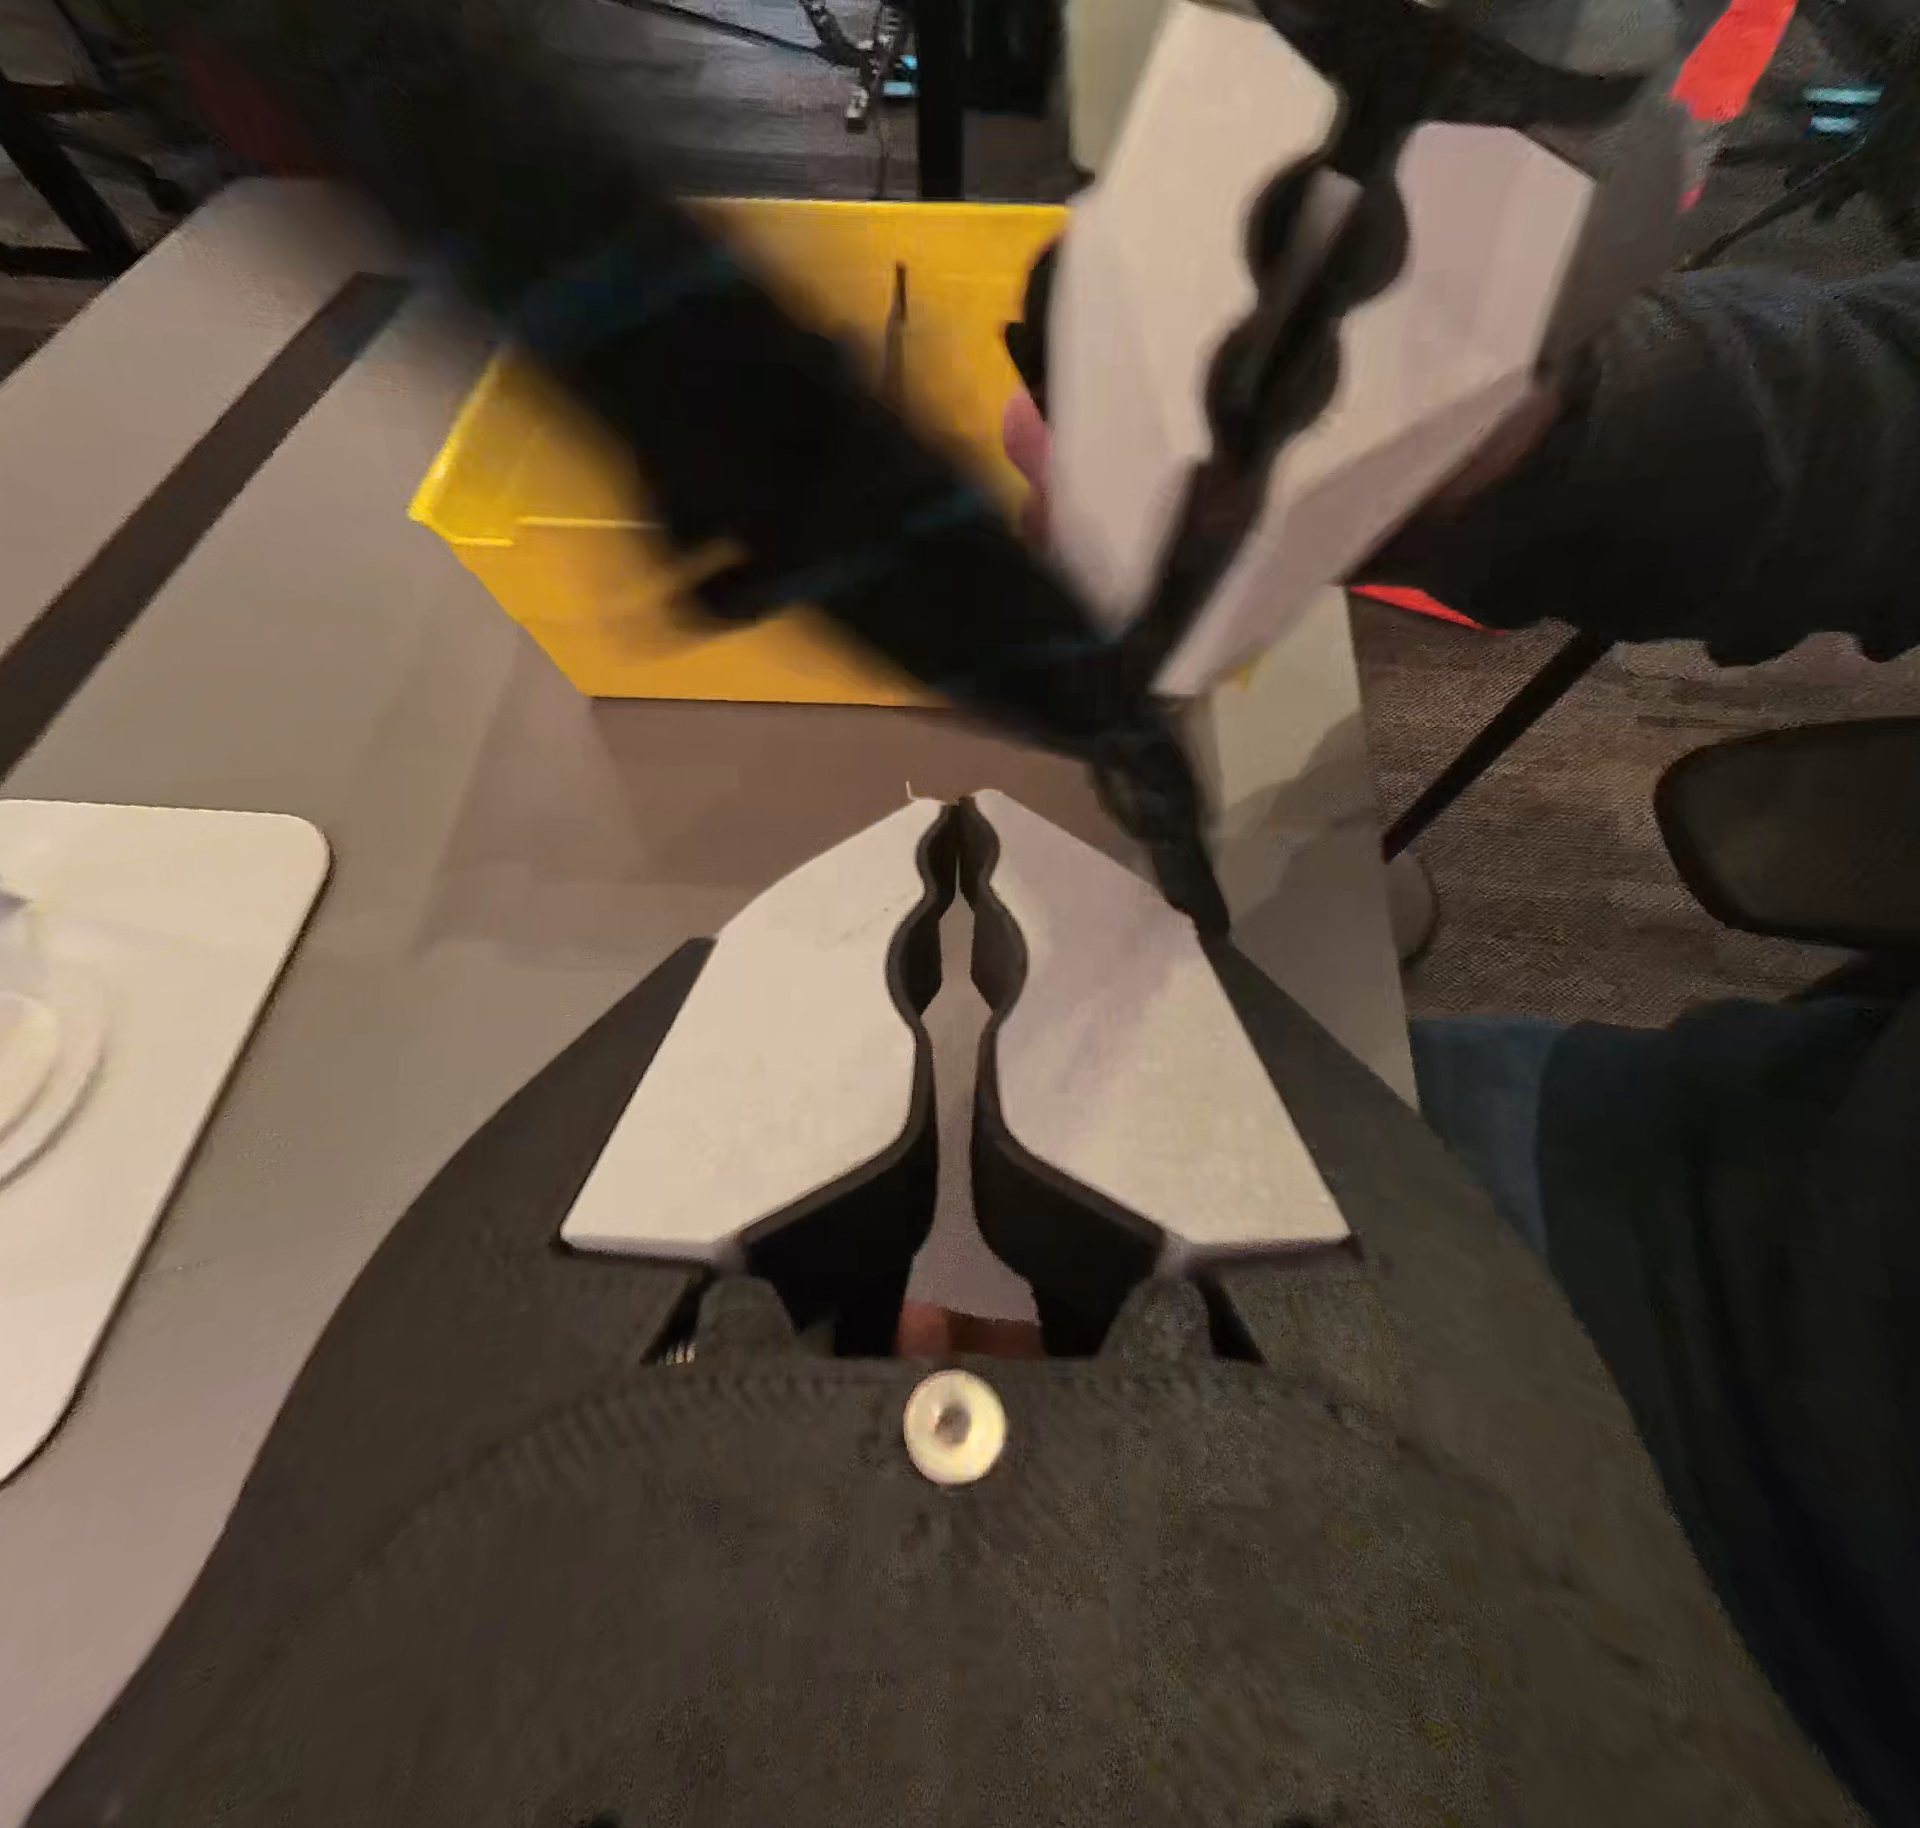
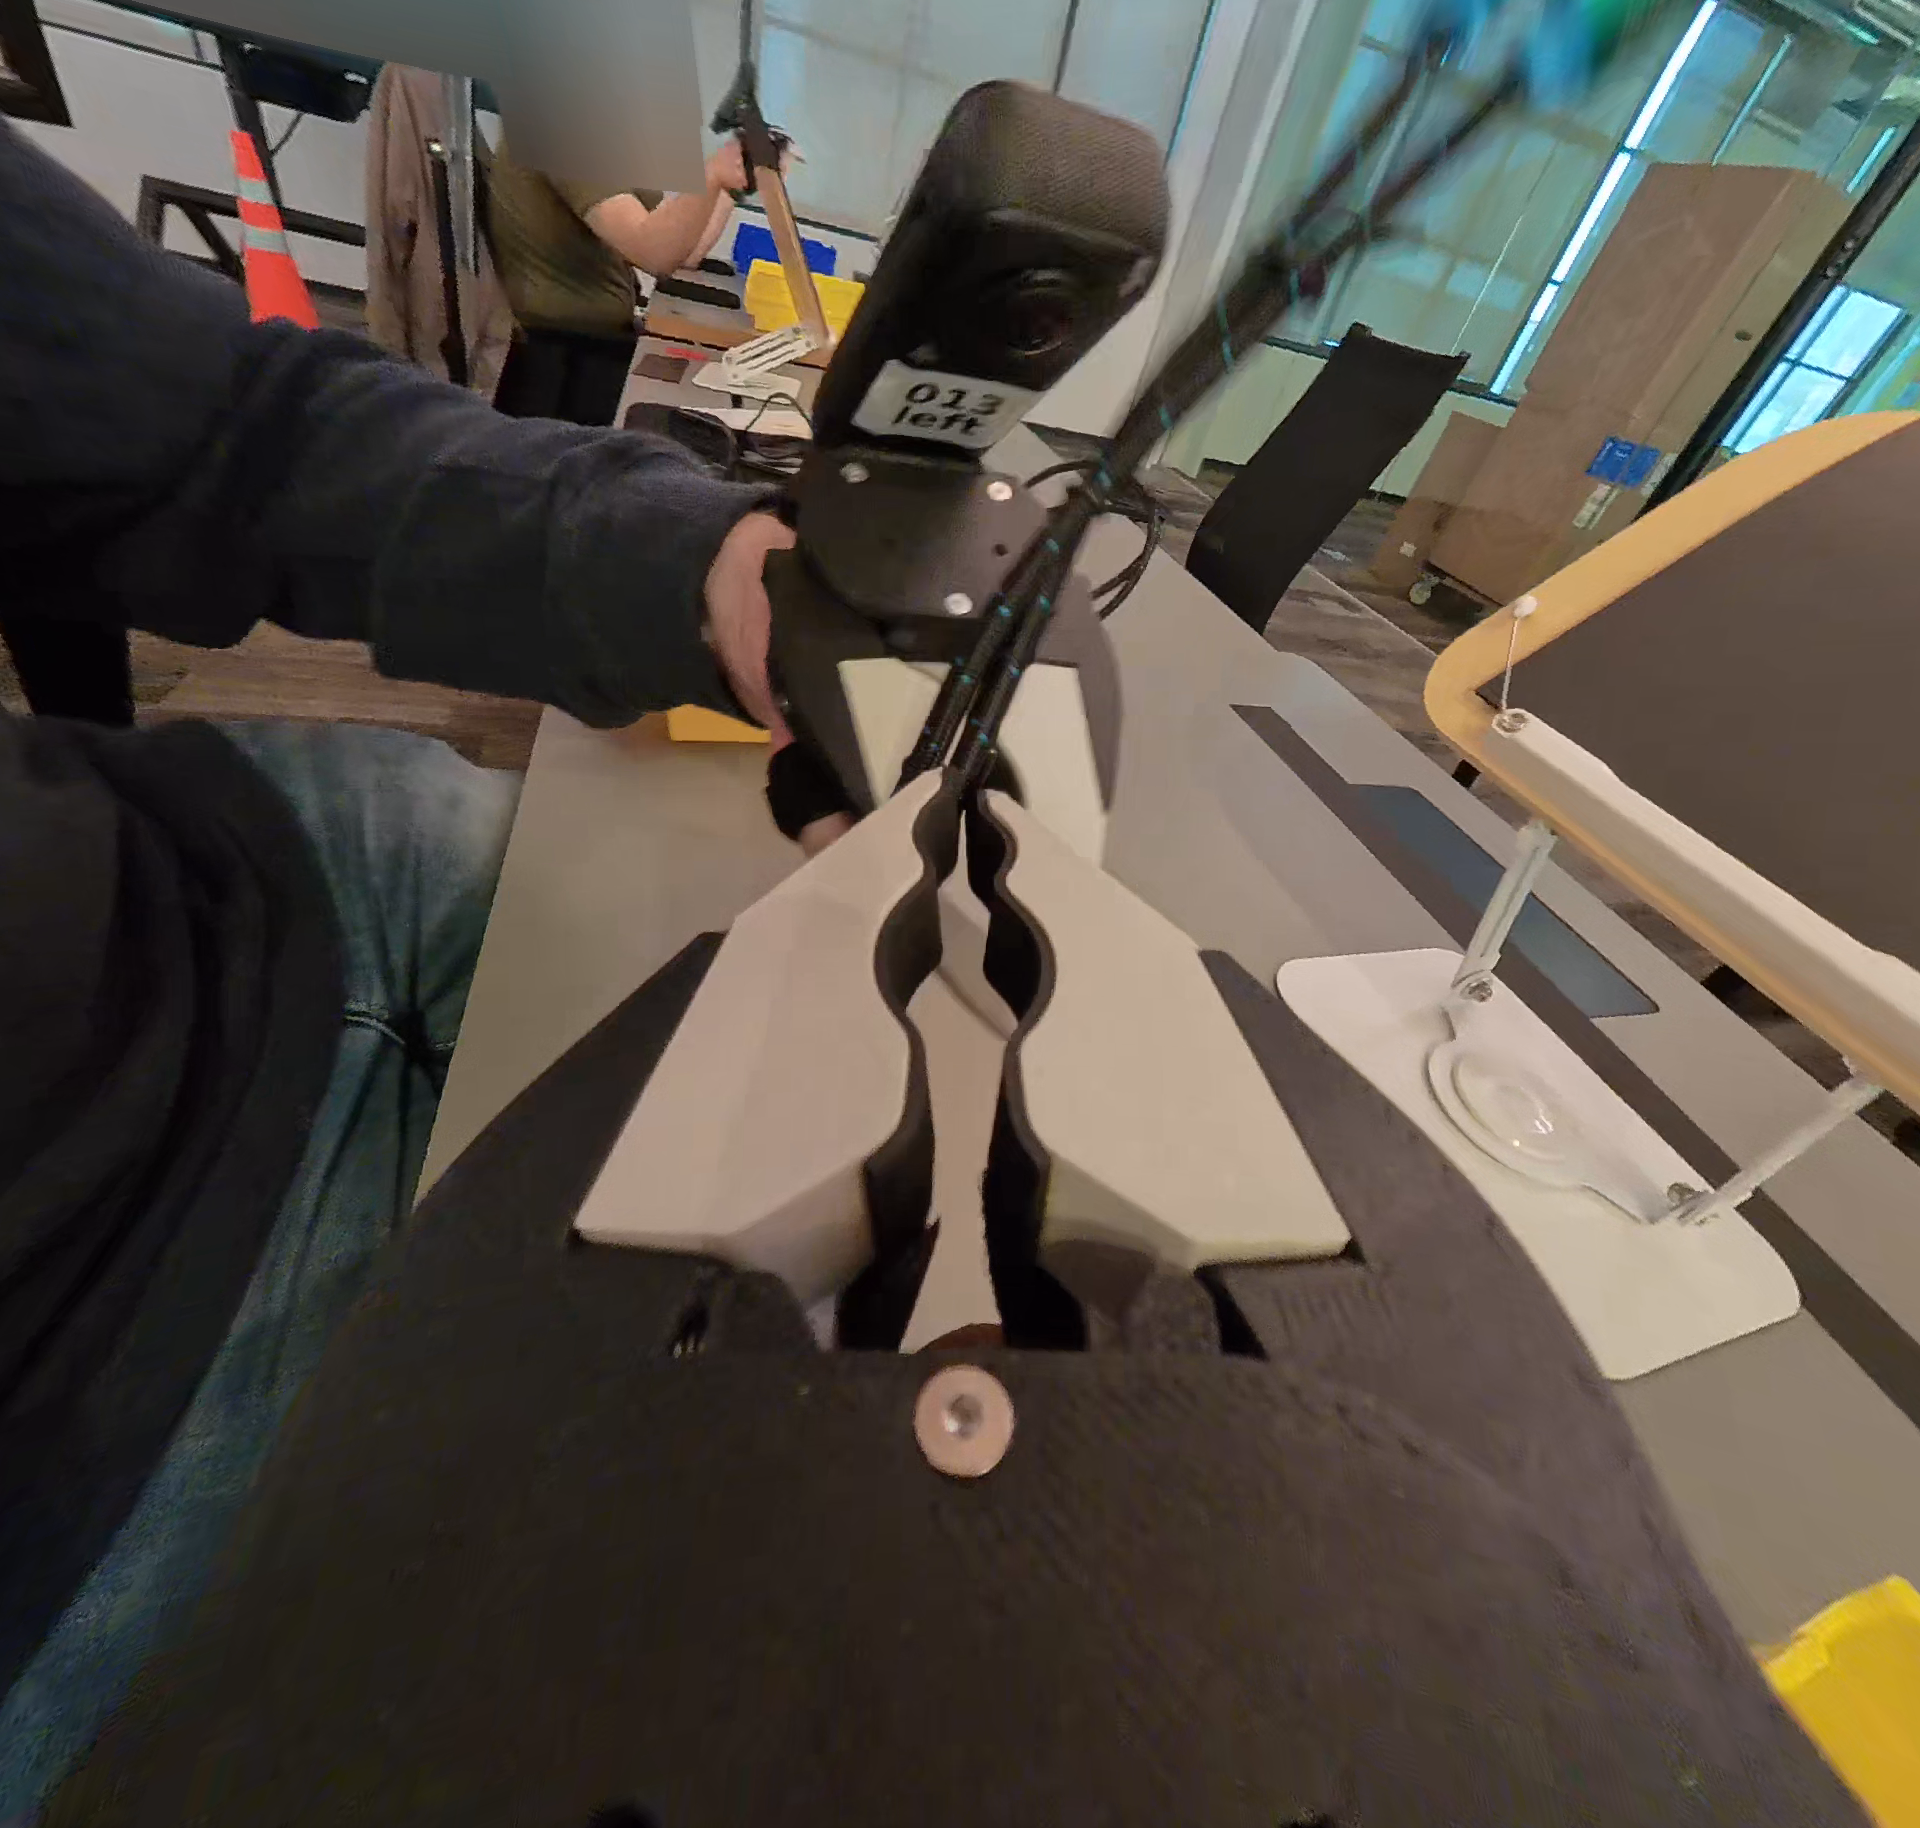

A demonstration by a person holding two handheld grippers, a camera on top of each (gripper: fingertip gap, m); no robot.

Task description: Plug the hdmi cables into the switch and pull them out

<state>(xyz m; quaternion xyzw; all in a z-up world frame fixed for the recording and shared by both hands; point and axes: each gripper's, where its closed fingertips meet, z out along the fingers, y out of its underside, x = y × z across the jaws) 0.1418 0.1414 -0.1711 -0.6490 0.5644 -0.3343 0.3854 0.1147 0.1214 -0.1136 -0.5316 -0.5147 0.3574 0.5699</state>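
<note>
My right gripper (image 2: 964, 799) is shut on black braided HDMI cables (image 2: 997, 651) with blue flecks. They run up and to the right into a blurred green and blue patch. In the left wrist view the right gripper (image 1: 1148, 672) hangs tilted over the table, with a cable (image 1: 1174, 822) trailing below its tips and a blurred black mass (image 1: 748, 428) swinging to its left. My left gripper (image 1: 961, 810) is shut with nothing between its tips, just below and left of the right one. Its camera (image 2: 997, 303) faces my right gripper. I cannot make out the switch.
A yellow bin (image 1: 707, 635) stands on the grey table (image 1: 416, 739) behind the grippers; its corner shows in the right wrist view (image 2: 1849, 1716). A white base plate (image 1: 156, 999) with a clear dome (image 2: 1507, 1113) lies beside. A wood-edged panel (image 2: 1714, 635) and a chair (image 1: 1787, 822) are nearby. Left tips to right tips: about 6 cm.
</note>
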